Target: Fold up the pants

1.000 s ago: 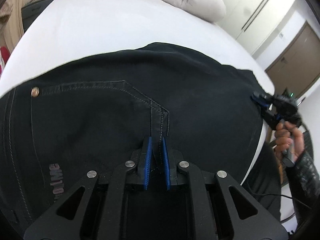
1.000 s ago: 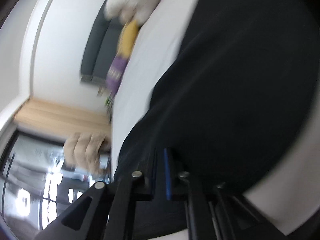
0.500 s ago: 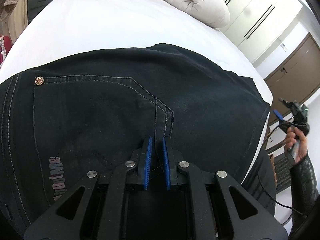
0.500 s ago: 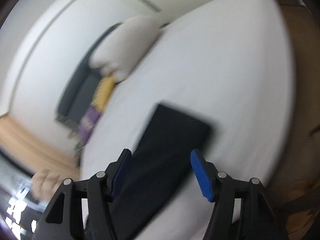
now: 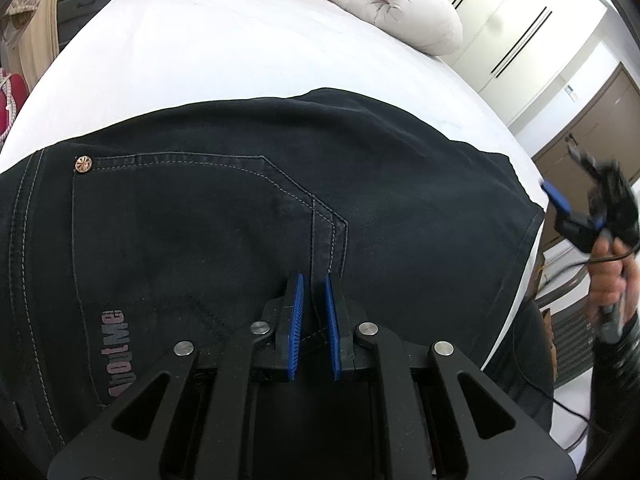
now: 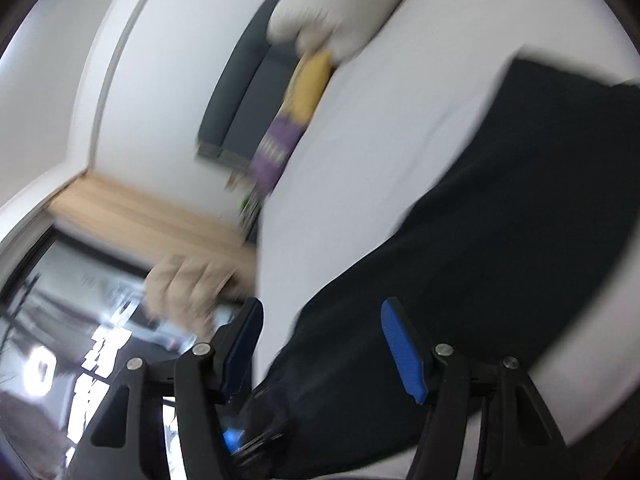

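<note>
Left wrist view: the black pants (image 5: 248, 216) lie spread on the white bed (image 5: 208, 60). The left hand-held gripper (image 5: 313, 304) pinches a fold of them beside the pocket seam. The right hand-held gripper (image 5: 576, 216) hangs off the bed's edge.

Right wrist view, blurred: its 2 fingers have just spread apart, with nothing between them, above the pants (image 6: 500, 240).
</note>
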A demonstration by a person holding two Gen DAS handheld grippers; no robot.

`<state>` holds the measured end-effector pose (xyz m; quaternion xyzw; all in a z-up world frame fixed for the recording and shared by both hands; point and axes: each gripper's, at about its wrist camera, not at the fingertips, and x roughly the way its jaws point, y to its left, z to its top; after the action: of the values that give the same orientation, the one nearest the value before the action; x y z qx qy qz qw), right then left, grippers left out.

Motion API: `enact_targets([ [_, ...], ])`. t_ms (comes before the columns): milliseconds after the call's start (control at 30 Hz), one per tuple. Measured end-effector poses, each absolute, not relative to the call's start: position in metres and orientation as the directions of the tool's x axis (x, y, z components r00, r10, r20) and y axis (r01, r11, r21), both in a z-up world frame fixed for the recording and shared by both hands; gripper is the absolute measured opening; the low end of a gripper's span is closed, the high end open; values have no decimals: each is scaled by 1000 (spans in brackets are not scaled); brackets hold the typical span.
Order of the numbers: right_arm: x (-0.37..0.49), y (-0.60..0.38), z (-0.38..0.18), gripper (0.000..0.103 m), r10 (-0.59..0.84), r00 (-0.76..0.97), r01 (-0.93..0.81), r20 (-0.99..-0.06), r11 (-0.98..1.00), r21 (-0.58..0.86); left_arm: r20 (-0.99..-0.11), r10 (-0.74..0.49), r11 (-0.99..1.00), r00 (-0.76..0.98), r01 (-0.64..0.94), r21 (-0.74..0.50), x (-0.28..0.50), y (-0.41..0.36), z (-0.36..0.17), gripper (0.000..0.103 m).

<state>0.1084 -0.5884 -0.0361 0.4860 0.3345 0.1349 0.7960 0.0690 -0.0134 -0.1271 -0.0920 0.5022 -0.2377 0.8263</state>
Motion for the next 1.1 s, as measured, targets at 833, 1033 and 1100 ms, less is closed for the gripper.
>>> enact_targets([
  [833,248,-353,-105,40,825,134,-89,-550,562,822,-763,-514,856,392,284,-431,73,-4,-120,11],
  [1033,269,-361,-150,0,787,190,84,-587,583,808,-756,-519,850,398,147,-506,85,47,-136,11],
  [1100,271,-391,-143,0,728,293,162,-620,601,783,-752,-509,850,419,108,-516,86,65,-135,11],
])
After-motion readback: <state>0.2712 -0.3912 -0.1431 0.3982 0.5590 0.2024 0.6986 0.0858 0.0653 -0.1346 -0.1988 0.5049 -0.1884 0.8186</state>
